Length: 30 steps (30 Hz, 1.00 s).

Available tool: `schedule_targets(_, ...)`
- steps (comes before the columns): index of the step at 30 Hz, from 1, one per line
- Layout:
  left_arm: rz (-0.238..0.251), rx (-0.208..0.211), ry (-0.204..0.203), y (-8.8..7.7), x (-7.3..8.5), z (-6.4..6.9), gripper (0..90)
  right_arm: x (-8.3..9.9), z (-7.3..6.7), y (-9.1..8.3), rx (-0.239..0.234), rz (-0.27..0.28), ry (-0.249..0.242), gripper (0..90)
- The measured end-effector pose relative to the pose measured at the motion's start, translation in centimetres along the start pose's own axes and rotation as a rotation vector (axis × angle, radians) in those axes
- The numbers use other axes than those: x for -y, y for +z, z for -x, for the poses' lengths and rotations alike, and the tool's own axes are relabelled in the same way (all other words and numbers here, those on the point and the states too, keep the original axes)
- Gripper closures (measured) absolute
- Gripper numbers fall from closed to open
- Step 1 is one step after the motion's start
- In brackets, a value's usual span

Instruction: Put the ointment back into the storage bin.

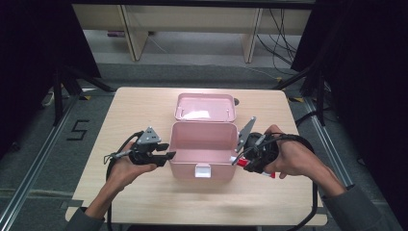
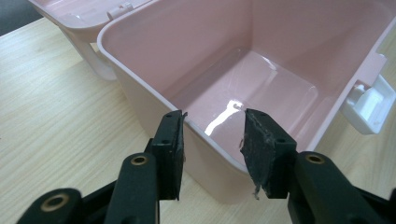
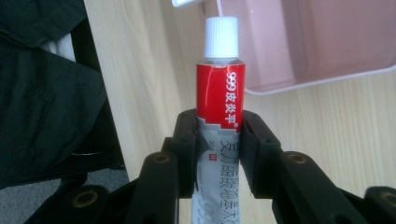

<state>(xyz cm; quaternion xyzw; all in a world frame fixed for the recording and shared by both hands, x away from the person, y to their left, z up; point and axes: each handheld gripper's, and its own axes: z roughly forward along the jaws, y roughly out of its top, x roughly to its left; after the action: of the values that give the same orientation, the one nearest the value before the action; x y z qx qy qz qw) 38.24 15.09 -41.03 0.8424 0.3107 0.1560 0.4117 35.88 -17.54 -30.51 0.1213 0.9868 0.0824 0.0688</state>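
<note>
Left gripper (image 1: pixel 166 155) jaws part-open, straddling the left wall of the open pink box (image 1: pixel 202 139), not pressing it. Right gripper (image 3: pixel 218 128) clamps a red-and-white tube (image 3: pixel 219 93), cap toward the box's right side, above the table (image 1: pixel 144 192).

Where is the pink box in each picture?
High view: the pink box sits mid-table, lid open behind it.
Left gripper view: it spans the upper frame, one wall between the tool's jaws.
Right gripper view: top right corner.
Shared landmark: its white latch.
</note>
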Motion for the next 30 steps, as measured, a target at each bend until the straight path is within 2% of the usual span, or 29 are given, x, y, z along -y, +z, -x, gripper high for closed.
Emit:
schedule_targets(1, 0.000, 0.000, 0.000, 0.0, 0.0, 0.0, 58.1, -0.2, 0.1, 0.0, 0.002, 0.009, -0.014, 70.3)
schedule_targets(2, 0.001, 0.001, -0.001, 0.0, 0.0, 0.0, 58.1, -0.4, 0.1, -0.1, -0.005, -0.006, -0.006, 70.3)
schedule_targets(3, 0.002, 0.000, -0.002, 0.0, 0.0, 0.0, 58.1, -0.6, 0.2, -0.1, -0.002, -0.001, -0.024, 70.3)
schedule_targets(4, 0.002, 0.000, -0.003, 0.0, 0.0, 0.0, 58.1, -0.8, 0.2, -0.1, -0.003, -0.009, -0.004, 70.3)
schedule_targets(5, 0.001, 0.001, 0.000, 0.0, 0.0, 0.0, 58.1, -1.1, 0.4, -0.2, -0.003, -0.006, -0.037, 70.3)
schedule_targets(6, 0.000, 0.001, 0.000, 0.0, 0.0, 0.0, 58.1, -1.4, 0.4, -0.3, -0.008, -0.011, -0.009, 70.3)
schedule_targets(7, 0.001, 0.001, 0.000, 0.0, 0.0, -0.1, 58.2, -1.7, 0.6, -0.3, -0.007, -0.008, -0.036, 70.3)
schedule_targets(10, 0.000, 0.001, 0.001, 0.0, 0.0, -0.1, 58.1, -2.6, 0.6, -0.4, -0.002, -0.006, -0.019, 70.3)
schedule_targets(12, 0.001, 0.001, 0.001, 0.0, 0.0, -0.1, 58.1, -3.4, 0.9, -0.3, -0.004, -0.008, -0.040, 70.3)
schedule_targets(13, 0.001, 0.001, 0.001, 0.0, 0.0, -0.1, 58.1, -3.6, 1.2, -0.1, -0.003, 0.000, -0.070, 70.3)
schedule_targets(14, 0.001, 0.001, 0.001, 0.0, 0.0, -0.1, 58.1, -3.9, 1.0, -0.2, -0.006, -0.013, -0.036, 70.3)
schedule_targets(15, 0.001, 0.001, 0.001, 0.0, 0.0, -0.1, 58.1, -4.2, 1.1, -0.1, 0.000, -0.009, -0.037, 70.3)
schedule_targets(17, 0.004, 0.008, -0.001, 0.0, 0.0, -0.1, 58.1, -4.8, 1.5, 0.0, -0.004, 0.004, -0.072, 70.3)
schedule_targets(18, 0.003, 0.007, 0.000, 0.0, 0.0, -0.1, 58.1, -5.1, 1.5, 0.0, -0.008, -0.003, -0.044, 70.3)
schedule_targets(19, 0.003, 0.008, 0.001, 0.0, 0.0, -0.1, 58.1, -5.3, 1.8, 0.1, -0.011, 0.006, -0.070, 70.3)
schedule_targets(20, 0.003, 0.008, -0.001, 0.0, 0.0, -0.1, 58.1, -5.6, 1.8, 0.2, -0.009, 0.000, -0.060, 70.3)
schedule_targets(21, 0.003, 0.006, 0.000, 0.0, 0.0, -0.1, 58.0, -6.0, 2.0, 0.3, -0.009, 0.009, -0.078, 70.3)
schedule_targets(24, 0.004, 0.009, -0.001, 0.0, 0.0, -0.1, 58.0, -7.0, 2.1, 0.8, -0.017, 0.007, -0.079, 70.3)
schedule_targets(27, 0.004, 0.003, -0.001, 0.0, 0.0, -0.1, 58.0, -8.0, 2.7, 1.6, -0.025, 0.018, -0.131, 70.3)
schedule_targets(30, 0.004, 0.009, -0.002, 0.0, 0.0, -0.1, 58.1, -8.8, 2.9, 2.3, -0.024, 0.005, -0.142, 70.3)
